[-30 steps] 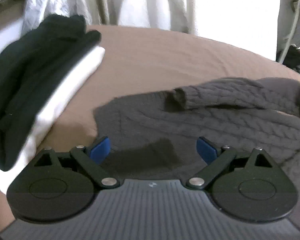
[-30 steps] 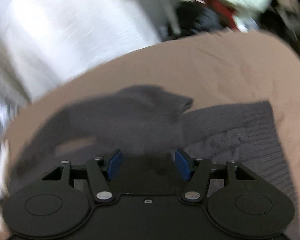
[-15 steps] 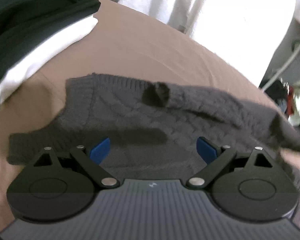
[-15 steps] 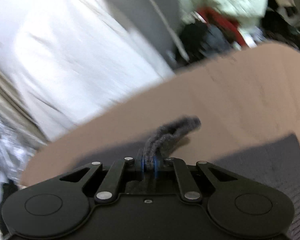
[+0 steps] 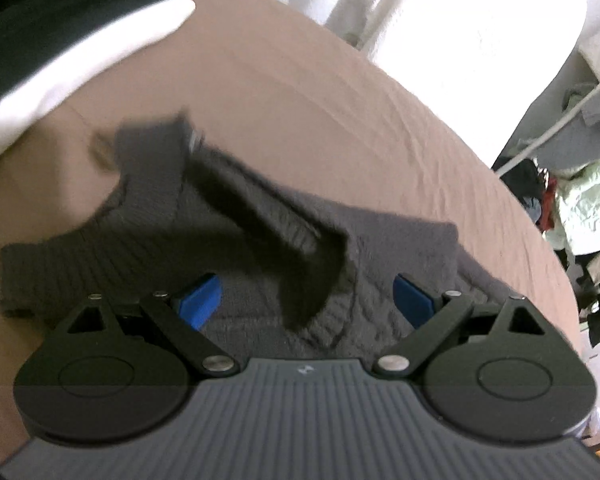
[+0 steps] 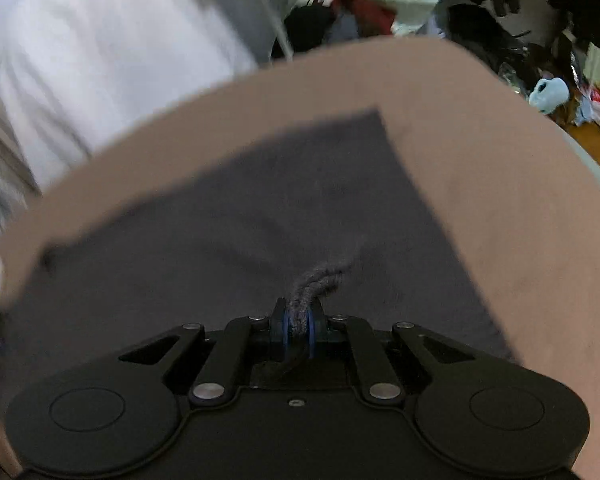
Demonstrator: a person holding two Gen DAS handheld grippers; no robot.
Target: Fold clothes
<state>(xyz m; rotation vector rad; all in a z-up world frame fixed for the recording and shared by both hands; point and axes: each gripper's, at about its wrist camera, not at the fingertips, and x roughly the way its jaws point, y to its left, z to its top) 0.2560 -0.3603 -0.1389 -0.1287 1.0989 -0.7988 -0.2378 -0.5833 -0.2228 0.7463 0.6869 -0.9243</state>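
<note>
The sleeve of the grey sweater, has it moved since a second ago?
Yes. The right gripper, open before, is now shut on the sleeve and has carried it across the sweater body, toward the white and black stack.

The sweater (image 5: 400, 248) lies spread on the bed (image 5: 300, 92), just ahead of the left gripper (image 5: 306, 300), one sleeve (image 5: 260, 216) raised across its body. To the left, at the bed's edge, sits a stack of folded clothes (image 5: 60, 40). The right gripper (image 6: 298, 326) has a fold of the sweater between its fingers (the rest lies flat below). Beyond the bed's far right, clutter (image 6: 540, 60) covers the floor.
</note>
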